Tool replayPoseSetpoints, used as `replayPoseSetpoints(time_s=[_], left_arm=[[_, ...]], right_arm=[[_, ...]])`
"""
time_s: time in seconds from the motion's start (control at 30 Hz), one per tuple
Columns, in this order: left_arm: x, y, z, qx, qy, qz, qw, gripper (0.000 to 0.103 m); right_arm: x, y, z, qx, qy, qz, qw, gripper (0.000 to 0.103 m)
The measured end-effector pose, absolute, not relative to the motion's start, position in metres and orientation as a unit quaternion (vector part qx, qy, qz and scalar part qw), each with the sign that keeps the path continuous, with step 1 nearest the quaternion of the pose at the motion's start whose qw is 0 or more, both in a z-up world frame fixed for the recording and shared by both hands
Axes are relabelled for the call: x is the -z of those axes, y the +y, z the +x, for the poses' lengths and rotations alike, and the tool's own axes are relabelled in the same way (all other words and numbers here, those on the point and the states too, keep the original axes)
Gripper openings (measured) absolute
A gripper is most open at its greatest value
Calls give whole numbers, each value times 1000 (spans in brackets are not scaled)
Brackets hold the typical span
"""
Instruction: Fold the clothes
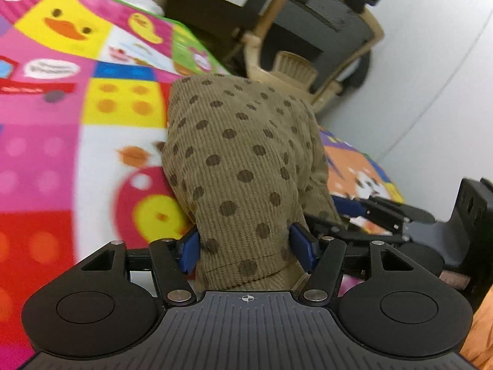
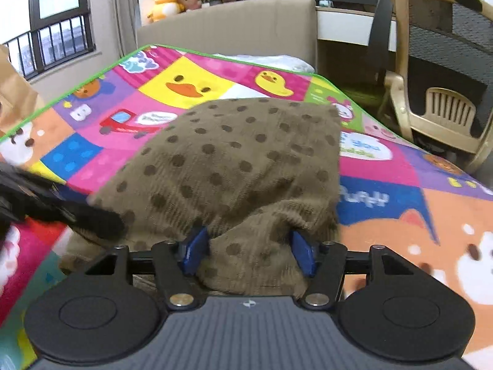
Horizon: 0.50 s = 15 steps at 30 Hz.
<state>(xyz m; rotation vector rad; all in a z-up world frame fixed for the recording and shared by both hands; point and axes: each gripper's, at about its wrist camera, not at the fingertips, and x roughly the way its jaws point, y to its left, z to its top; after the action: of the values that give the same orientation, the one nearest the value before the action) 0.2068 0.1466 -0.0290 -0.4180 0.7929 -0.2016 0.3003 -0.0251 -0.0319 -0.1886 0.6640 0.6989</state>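
Note:
A brown corduroy garment with dark dots [image 1: 234, 154] lies bunched on a bright cartoon play mat [image 1: 46, 154]. Its near hem runs between the blue pads of my left gripper [image 1: 246, 248], which is shut on the cloth. In the right wrist view the same garment [image 2: 246, 160] spreads over the mat [image 2: 400, 185], and a gathered fold of its near edge is pinched in my right gripper [image 2: 249, 251]. The right gripper's black fingers [image 1: 400, 215] show just right of the garment in the left wrist view. The left gripper [image 2: 77, 215] appears blurred at the garment's left edge.
A beige plastic chair [image 2: 431, 108] and a dark desk stand past the mat's right edge. A padded beige headboard [image 2: 231, 21] with plush toys [image 2: 166, 3] on a shelf is behind the mat, and a barred window [image 2: 46, 15] is at far left. Orange fabric [image 1: 480, 333] shows at the lower right.

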Motion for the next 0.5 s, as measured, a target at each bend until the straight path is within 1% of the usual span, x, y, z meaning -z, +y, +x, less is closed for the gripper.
replayPoseSetpoints(time_s=[0.07,0.13,0.17,0.2,0.3,0.37,0.43,0.5], left_arm=[[16,150,202,113,374,-178,903,66],[-3,155,198,126,348,-159,915,69],[-13,159,198,131,332,-155,921,73],[-21,163,202,131,316,-157,927,75],[-35,173,228,111,271,-169,941,73],[-31,173,257,103,249,-175,947,71],[-18,168,289,116,256,-179,943,69],[1,159,323,127,300,-184,927,67]], right_arm=[[33,-41,296,-319,321,-107,885,62],[29,-56,297,-314,332,-103,883,63],[27,-59,296,-312,335,-106,883,63],[25,-59,295,-312,334,-114,882,63],[22,-57,289,-318,333,-138,877,63],[21,-55,286,-321,331,-153,874,63],[16,-55,290,-323,331,-153,873,63],[7,-57,294,-320,326,-140,879,63]])
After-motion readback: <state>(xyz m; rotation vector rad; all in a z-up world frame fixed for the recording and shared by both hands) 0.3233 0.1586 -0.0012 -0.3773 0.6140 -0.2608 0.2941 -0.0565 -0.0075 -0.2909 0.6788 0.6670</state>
